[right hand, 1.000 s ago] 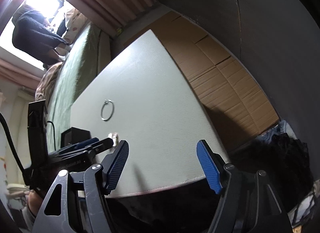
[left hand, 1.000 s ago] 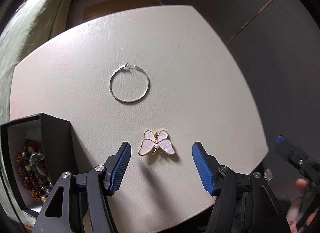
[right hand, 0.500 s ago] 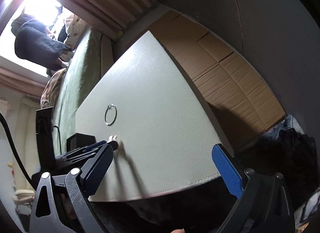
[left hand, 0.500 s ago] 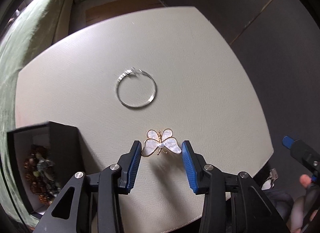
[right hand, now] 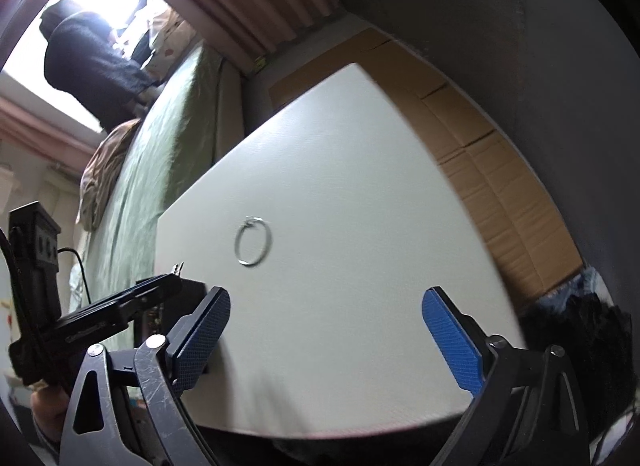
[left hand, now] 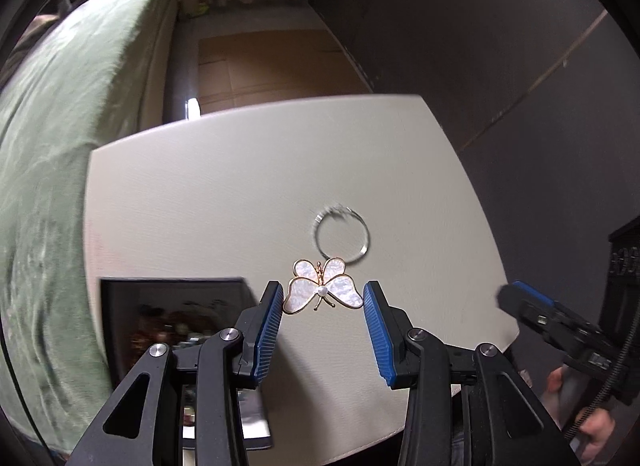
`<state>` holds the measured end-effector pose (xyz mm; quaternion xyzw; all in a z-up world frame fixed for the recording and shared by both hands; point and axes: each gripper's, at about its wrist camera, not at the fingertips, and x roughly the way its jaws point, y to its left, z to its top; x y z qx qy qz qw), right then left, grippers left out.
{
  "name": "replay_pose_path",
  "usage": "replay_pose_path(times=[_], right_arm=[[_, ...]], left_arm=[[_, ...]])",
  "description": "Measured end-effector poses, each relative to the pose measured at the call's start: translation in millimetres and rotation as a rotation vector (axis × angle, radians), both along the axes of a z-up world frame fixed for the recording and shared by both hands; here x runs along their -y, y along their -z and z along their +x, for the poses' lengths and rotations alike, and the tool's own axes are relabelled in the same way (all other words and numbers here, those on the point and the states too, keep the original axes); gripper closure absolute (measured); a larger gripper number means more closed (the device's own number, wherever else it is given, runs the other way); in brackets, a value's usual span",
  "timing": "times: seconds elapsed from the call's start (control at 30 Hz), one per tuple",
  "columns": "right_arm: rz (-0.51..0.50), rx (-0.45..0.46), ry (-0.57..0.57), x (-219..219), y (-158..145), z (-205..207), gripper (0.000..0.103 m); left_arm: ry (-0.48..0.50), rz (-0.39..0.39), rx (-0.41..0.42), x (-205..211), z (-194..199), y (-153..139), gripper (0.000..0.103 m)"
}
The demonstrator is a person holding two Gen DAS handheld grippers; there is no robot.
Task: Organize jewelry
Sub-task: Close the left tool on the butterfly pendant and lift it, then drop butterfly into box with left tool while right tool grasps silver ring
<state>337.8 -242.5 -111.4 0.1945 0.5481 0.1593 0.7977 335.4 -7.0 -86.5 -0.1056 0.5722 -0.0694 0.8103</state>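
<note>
Left gripper: its blue pads are partly closed on the wing tips of a butterfly brooch, which hangs between them clear of the pale table. The brooch has pearly white wings with gold edging and a small pearl at its centre. Taking the table as landmark: a silver hoop lies flat on it, seen just beyond the brooch; a black box holding brown beaded jewellery stands open at the table's near left corner, below and left of the brooch. Right gripper: jaws wide apart and closing slightly, with nothing between them, poised above the table's near edge; the same hoop lies ahead of it, well apart. A green-covered bed runs along the table's left side, cardboard sheets along its right.
</note>
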Motion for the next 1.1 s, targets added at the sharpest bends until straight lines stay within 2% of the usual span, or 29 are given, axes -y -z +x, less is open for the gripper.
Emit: replay_pose_path(times=[0.03,0.1,0.27,0.5,0.8,0.9,0.97,1.1], right_arm=[[0.003,-0.007,-0.015,-7.9,-0.5,4.5,0.017],[-0.005,-0.022,-0.037,-19.4,0.4,8.9,0.022],[-0.058,-0.042,-0.112,-52.7,1.4,23.4,0.044],[-0.172,-0.009,-0.234,-92.0,0.2,47.6,0.045],[-0.283,0.042,-0.396,-126.1,7.5,70.5,0.050],[-0.352,0.077,-0.469,-141.0,10.6,76.7,0.051],[-0.394,0.092,-0.519,-149.7,14.8,79.1,0.060],[-0.444,0.100,-0.593,-160.6,23.1,85.3,0.067]], left_arm=[[-0.006,-0.005,0.008,-5.8,-1.1,-4.7,0.060],[-0.019,-0.011,0.022,-16.7,-3.1,-13.2,0.060],[-0.057,-0.024,0.049,-42.8,-8.6,-28.2,0.060],[-0.102,-0.019,0.043,-68.3,-19.3,-30.1,0.060],[-0.172,-0.020,-0.001,-97.5,-32.5,-14.4,0.060],[-0.181,-0.018,-0.018,-100.1,-36.9,-7.7,0.060],[-0.192,-0.015,-0.026,-102.5,-39.0,-4.1,0.060],[-0.226,-0.007,-0.039,-111.4,-43.9,-0.5,0.060]])
